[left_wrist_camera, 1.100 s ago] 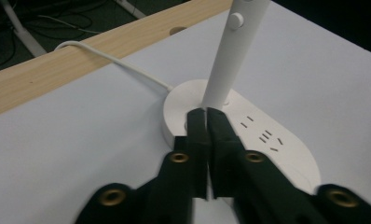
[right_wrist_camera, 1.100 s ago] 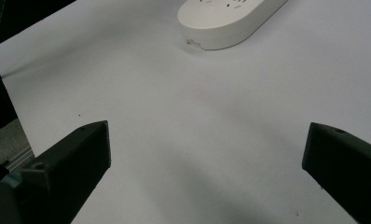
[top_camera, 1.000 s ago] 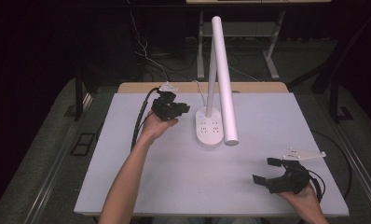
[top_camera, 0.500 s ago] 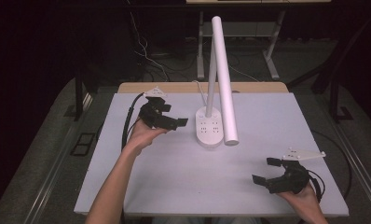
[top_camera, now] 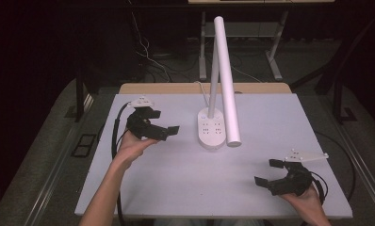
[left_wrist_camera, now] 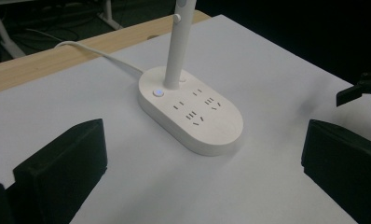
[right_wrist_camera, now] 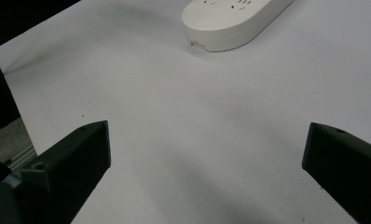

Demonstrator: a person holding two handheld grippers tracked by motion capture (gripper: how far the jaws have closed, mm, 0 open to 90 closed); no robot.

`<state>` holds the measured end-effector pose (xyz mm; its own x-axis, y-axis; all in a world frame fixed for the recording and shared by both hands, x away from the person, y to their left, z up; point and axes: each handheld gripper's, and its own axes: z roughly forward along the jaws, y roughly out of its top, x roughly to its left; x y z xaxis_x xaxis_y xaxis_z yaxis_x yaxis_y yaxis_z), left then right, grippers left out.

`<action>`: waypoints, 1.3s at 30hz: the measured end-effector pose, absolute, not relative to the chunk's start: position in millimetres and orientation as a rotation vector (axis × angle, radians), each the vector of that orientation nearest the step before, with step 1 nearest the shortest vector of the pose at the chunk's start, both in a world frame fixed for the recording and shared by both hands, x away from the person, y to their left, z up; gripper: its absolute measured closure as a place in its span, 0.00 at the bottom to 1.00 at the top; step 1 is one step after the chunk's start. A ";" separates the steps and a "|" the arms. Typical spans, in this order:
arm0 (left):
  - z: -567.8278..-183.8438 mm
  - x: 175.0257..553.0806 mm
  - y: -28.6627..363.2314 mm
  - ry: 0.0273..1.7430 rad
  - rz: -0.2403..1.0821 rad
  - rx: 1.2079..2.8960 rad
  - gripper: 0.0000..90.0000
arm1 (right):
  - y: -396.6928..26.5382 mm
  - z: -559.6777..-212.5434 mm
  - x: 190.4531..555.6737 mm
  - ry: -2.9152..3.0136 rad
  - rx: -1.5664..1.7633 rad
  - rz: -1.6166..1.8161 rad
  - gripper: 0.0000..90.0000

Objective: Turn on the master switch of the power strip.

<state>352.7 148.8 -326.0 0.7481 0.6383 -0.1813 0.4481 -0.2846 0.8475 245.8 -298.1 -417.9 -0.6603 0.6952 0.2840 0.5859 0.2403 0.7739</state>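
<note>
Item: white desk lamp (top_camera: pixel 215 127), oval base with sockets, standing near the back edge of the table (top_camera: pixel 176 188), at mid-width; head folded down over the base's right side; cord running off the back edge.

Left gripper (top_camera: pixel 166 133): left of the base, apart from it, pointing at it; jaws have just been opening, spread wide, nothing between them.

Right gripper (top_camera: pixel 268 173): near the front right corner, jaws spread, empty.

Step, as judged: left gripper let go at the base, lamp standing free.

Next move: probably a fresh approach to the base button (left_wrist_camera: pixel 158 92).

Overhead; two low views, lamp base (left_wrist_camera: pixel 191 112) shared
</note>
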 end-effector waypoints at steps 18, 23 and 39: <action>-356.0 305.9 176.8 0.864 0.231 1.869 0.00 | -293.0 -419.1 246.4 2.393 1.218 1.387 0.00; -366.0 296.5 181.0 0.876 0.215 1.860 0.00 | -291.9 -419.1 246.1 2.399 1.221 1.385 0.00; -412.8 268.3 181.9 0.896 0.170 1.846 0.00 | -291.1 -420.0 245.7 2.402 1.224 1.380 0.00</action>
